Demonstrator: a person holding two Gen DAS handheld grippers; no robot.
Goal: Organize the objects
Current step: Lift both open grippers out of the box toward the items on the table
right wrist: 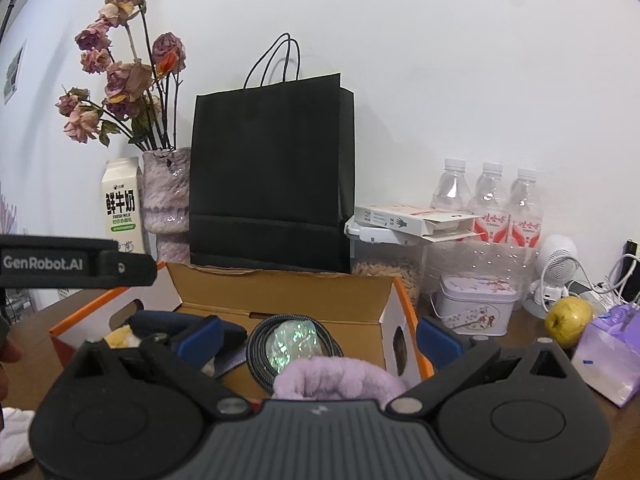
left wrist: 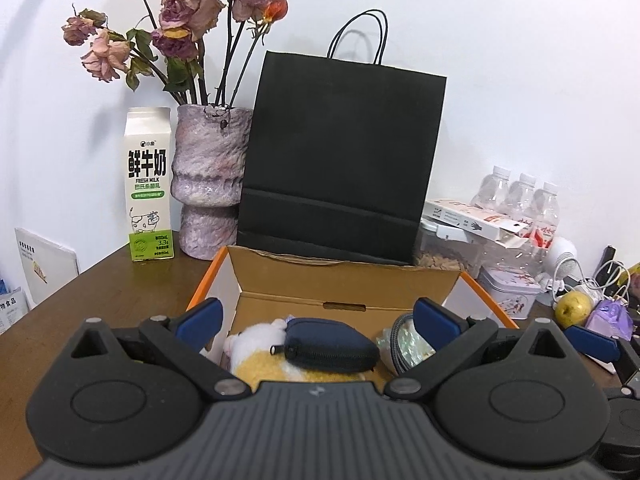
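Note:
An open cardboard box (left wrist: 348, 280) with orange edges sits on the brown table; it also shows in the right wrist view (right wrist: 280, 296). Inside lie a white and yellow plush toy (left wrist: 260, 344), a dark blue zip pouch (left wrist: 328, 346) and a coiled grey cable around a shiny disc (right wrist: 290, 344). My left gripper (left wrist: 318, 318) is open and empty above the box's near side. My right gripper (right wrist: 320, 338) is open and empty over the box's right part. A fluffy purple item (right wrist: 340, 378) lies just under it at the box's near edge.
A black paper bag (left wrist: 340, 160) stands behind the box. A milk carton (left wrist: 148, 184) and a vase of dried roses (left wrist: 208, 184) stand at the left. On the right are water bottles (right wrist: 488, 204), a tin (right wrist: 472, 308), a green pear (right wrist: 568, 318) and a purple bag (right wrist: 612, 352).

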